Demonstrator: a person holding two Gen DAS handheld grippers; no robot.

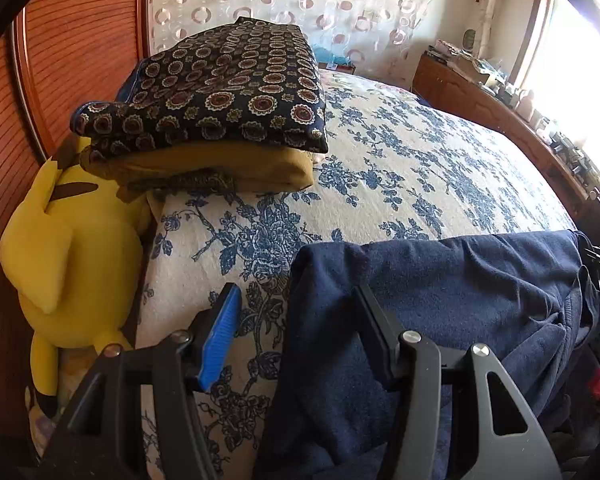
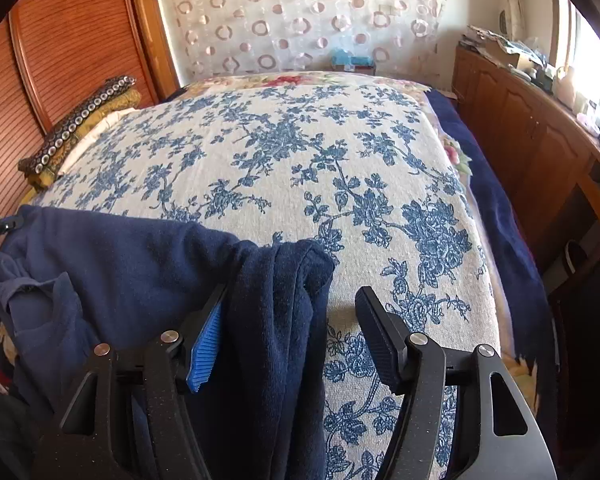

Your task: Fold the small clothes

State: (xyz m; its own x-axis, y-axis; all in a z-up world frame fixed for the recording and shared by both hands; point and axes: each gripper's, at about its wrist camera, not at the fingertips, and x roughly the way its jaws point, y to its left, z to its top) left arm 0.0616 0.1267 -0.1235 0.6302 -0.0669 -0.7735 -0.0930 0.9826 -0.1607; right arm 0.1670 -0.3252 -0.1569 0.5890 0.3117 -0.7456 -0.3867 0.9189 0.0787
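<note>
A navy fleece garment [image 1: 440, 288] lies bunched along the near edge of the bed. In the left wrist view my left gripper [image 1: 296, 292] stands open over the garment's left end. Its blue pad [image 1: 220, 332] is clear of the cloth with bedspread showing in the gap, and the black finger [image 1: 374, 320] sits over the fleece. In the right wrist view my right gripper [image 2: 293, 292] is open around the right end of the garment [image 2: 120, 252]. A hanging fold lies against the blue pad [image 2: 206, 344], and the black finger [image 2: 374, 332] stands apart from it.
The bed has a blue floral cover [image 1: 400, 168] [image 2: 300, 152]. A dark patterned folded piece on a mustard one [image 1: 228, 92] [image 2: 76, 124] lies at its far left. A yellow plush toy [image 1: 60, 248] leans on the wooden panel [image 1: 60, 60]. A cluttered wooden cabinet [image 2: 520, 128] runs along the right.
</note>
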